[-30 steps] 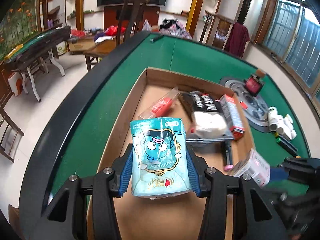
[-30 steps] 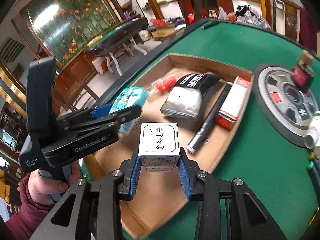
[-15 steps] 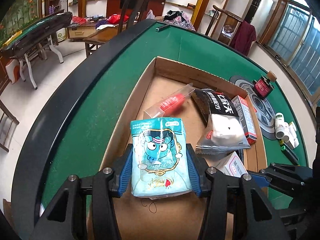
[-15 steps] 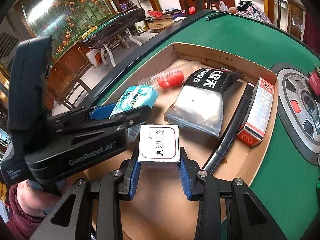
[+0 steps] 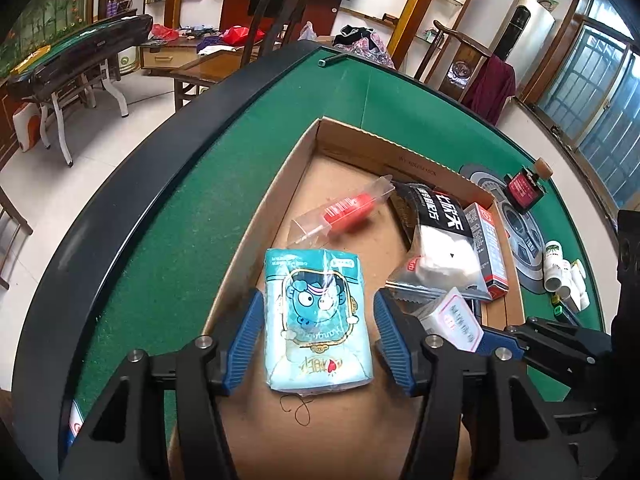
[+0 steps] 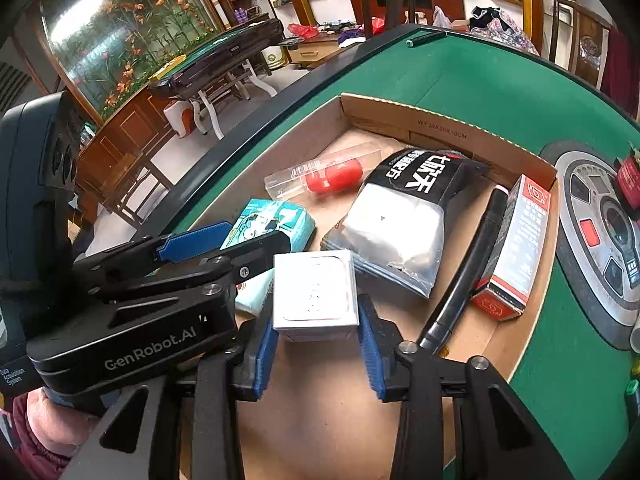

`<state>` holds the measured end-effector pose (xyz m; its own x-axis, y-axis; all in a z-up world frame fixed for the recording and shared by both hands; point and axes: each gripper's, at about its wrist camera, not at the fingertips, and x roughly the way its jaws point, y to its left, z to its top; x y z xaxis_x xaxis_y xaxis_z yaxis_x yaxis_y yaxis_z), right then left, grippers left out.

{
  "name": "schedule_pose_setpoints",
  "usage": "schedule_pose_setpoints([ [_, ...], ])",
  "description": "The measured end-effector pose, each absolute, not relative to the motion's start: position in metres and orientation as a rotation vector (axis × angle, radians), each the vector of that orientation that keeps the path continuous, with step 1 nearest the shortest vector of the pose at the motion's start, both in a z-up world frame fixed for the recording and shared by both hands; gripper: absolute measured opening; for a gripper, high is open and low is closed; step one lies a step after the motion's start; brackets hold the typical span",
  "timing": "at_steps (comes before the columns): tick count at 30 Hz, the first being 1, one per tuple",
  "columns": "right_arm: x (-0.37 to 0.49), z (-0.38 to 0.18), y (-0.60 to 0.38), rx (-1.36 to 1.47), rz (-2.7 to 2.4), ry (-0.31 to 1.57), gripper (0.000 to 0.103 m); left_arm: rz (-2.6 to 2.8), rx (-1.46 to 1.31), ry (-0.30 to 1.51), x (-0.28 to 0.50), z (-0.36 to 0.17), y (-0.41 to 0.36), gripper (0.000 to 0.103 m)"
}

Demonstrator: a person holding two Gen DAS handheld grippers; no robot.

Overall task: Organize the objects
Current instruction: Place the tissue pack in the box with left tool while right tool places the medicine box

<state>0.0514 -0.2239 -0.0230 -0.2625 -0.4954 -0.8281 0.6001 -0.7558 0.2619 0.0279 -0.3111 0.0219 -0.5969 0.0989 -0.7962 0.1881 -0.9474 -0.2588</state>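
A shallow cardboard box lies on the green table. My left gripper is open around a light blue tissue pack that rests on the box floor, with gaps on both sides. The pack also shows in the right wrist view. My right gripper stands beside it, its pads a little apart from a small white box lying on the box floor. That white box also shows in the left wrist view.
In the box lie a red item in a clear case, a black and silver pouch, a black pen and a red and white carton. A round grey console and small white bottles are on the table to the right.
Both grippers came down into the box and opened. The tissue pack and the white box were let go and now lie on the box floor.
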Motion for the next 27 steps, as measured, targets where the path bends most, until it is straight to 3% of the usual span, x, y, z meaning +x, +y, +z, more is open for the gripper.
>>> schedule_pose_setpoints([
  [4, 0.059, -0.017, -0.216, 1.27, -2.08, 0.164, 0.057, -2.718, 1.395, 0.5, 0.031, 0.023, -0.307, 0.073],
  [18, 0.116, -0.003, -0.176, 1.149, -2.128, 0.231, 0.068, -2.729, 1.422, 0.379, 0.061, 0.021, -0.278, 0.079],
  [27, 0.149, 0.023, -0.152, 0.989, -2.232, 0.299, 0.082, -2.852, 1.196, 0.481, 0.087, 0.064, -0.276, 0.081],
])
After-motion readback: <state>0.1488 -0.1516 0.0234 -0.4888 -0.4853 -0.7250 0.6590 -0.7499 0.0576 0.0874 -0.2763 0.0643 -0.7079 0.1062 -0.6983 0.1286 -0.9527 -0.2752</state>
